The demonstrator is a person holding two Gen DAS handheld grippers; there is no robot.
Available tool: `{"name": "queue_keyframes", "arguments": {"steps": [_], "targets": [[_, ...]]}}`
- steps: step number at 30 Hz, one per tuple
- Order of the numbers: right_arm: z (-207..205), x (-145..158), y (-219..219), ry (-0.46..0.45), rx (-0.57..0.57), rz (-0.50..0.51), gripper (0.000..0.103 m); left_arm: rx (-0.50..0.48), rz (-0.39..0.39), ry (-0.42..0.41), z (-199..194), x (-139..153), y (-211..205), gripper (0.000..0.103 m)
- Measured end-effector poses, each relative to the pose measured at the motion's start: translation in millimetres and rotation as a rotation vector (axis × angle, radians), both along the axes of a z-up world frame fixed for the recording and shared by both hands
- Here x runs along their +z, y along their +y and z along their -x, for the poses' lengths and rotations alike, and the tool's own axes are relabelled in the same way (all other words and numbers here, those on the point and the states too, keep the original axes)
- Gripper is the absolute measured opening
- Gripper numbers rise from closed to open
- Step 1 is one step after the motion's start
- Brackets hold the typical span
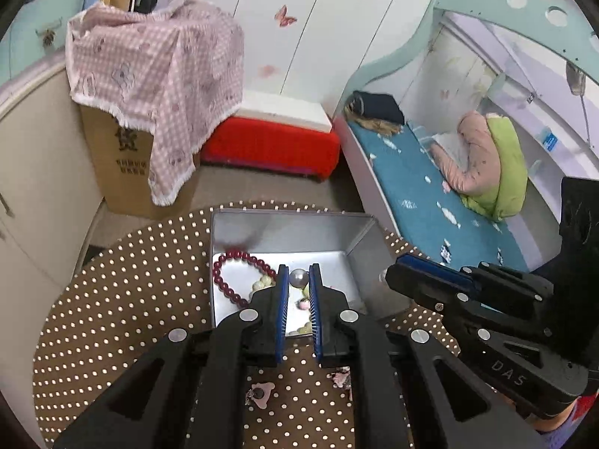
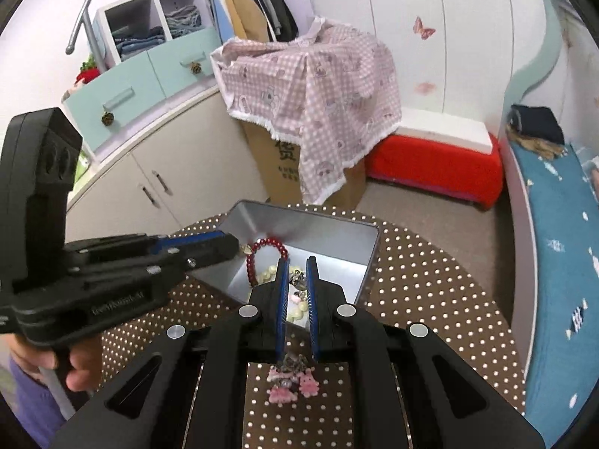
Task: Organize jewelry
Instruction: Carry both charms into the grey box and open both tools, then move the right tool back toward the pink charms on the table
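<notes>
A: Starting at nine o'clock in the left wrist view, what is there?

B: A cardboard box (image 1: 123, 164) under a pink checked cloth (image 1: 157, 75), up around ten o'clock. Below it spreads the round table (image 1: 123, 299) in its brown dotted cover.

A: And at the middle?

B: The open silver tin (image 1: 292, 232), just past centre toward twelve. A dark red bead bracelet (image 1: 232, 280) lies in its left part, pale beads (image 1: 264, 282) beside it, and a grey pearl (image 1: 298, 276) shows between the tips of the left gripper (image 1: 298, 280). That gripper's blue pads stand close together with only a narrow slot between them, and nothing is pinched in it. It hangs above the tin.

A: Nearer the camera?

B: At six o'clock, small pink charms (image 1: 259, 394) lie on the cover, outside the tin.

A: Then to the right?

B: The right gripper (image 1: 397, 265) comes in from four o'clock, its tip at the tin's right wall. Its pads are pressed together.

A: Does it hold anything?

B: In the right wrist view a dark charm cluster (image 2: 297, 278) sits between the fingers, but I cannot tell whether it is gripped or just lies in the tin behind them. A pink charm bundle (image 2: 292, 381) rests on the table at six o'clock.
</notes>
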State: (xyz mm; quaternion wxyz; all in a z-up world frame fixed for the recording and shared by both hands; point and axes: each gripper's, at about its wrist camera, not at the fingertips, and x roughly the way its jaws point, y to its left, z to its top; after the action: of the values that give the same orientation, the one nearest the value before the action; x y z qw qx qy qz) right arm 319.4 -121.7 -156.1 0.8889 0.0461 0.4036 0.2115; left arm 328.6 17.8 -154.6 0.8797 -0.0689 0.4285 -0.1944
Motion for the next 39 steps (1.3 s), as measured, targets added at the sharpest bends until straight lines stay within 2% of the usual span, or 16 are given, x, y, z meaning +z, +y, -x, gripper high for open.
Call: {"name": "queue_keyframes", "arguments": {"steps": [8,14,18,22,26,30,31,34,39], "targets": [[-10.8,-21.5,5.4,0.053,0.007,-0.002,0.010,0.012,-0.006,0.050,-6.6,-15.3,0.0,0.010],[-15.2,-28.6,6.2,0.069,0.003,-0.007,0.010,0.024,-0.005,0.054,-4.4,-16.6,4.3,0.012],[-14.1,-29.3,6.1,0.073,0.006,-0.006,0.010,0.038,-0.003,0.044,0.2,-15.2,8.3,0.028],[-13.7,-28.8,6.2,0.072,0.004,-0.008,0.012,0.034,0.004,0.043,3.3,-13.8,9.0,0.030],[-11.9,-27.3,4.4,0.069,-0.009,-0.010,0.012,0.039,0.003,0.027,10.5,-8.5,9.7,0.048],[-3.0,-20.0,1.4,0.053,-0.027,-0.010,0.014,0.043,0.021,0.002,21.2,1.9,13.9,0.053],[0.4,-16.6,-0.6,0.041,-0.035,-0.010,0.019,0.052,0.024,-0.011,25.2,5.1,16.7,0.058],[12.2,-6.6,-5.7,0.006,-0.054,0.000,0.044,0.066,0.022,-0.038,33.9,11.3,22.3,0.062],[34.1,3.4,-11.4,-0.035,-0.066,0.031,0.045,0.085,0.034,-0.047,52.3,12.5,36.0,0.062]]}}
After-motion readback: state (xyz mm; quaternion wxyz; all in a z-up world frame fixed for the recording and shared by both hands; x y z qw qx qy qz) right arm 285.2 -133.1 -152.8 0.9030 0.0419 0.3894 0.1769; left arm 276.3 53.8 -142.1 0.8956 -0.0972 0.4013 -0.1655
